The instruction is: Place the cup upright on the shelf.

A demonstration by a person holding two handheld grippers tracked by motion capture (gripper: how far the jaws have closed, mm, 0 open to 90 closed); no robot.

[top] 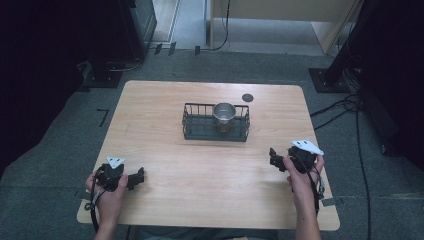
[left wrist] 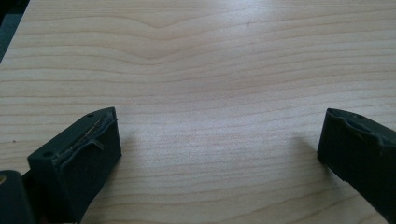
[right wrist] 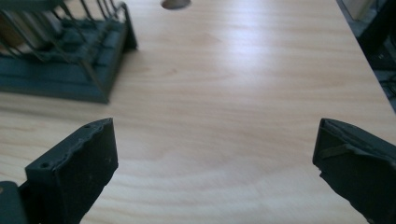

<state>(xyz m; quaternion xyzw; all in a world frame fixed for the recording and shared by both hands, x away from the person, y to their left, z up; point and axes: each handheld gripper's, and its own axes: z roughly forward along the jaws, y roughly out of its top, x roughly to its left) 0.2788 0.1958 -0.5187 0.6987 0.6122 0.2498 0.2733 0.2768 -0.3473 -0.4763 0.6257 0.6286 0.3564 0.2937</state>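
Nearest the person, the left hand [top: 107, 192] holds the left gripper [top: 136, 178] low over the near left part of the table [top: 165, 150], its grey plate on top and a cable trailing off the near edge. The left gripper view shows what the high view cannot settle: the jaws stand wide apart with bare wood grain between them and nothing held.

Across on the right, a little farther in, the right hand [top: 299, 175] holds the right gripper [top: 274, 159] near the table's right edge, jaws pointing left toward the middle. In the right gripper view its jaws are likewise spread wide and empty; past its left jaw that view catches the corner of the rack [right wrist: 70, 60], well apart from the jaws, and a dark round hole [right wrist: 175, 3] in the tabletop at the top edge.

Farther on, the high view gives the whole rack [top: 200, 127], a dark wire basket at mid-table, with a metal cup [top: 224, 112] standing upright in its right half. The hole [top: 247, 97] lies just beyond the rack's right end. Beyond the table are grey floor, cables [top: 345, 107] and dark stands.
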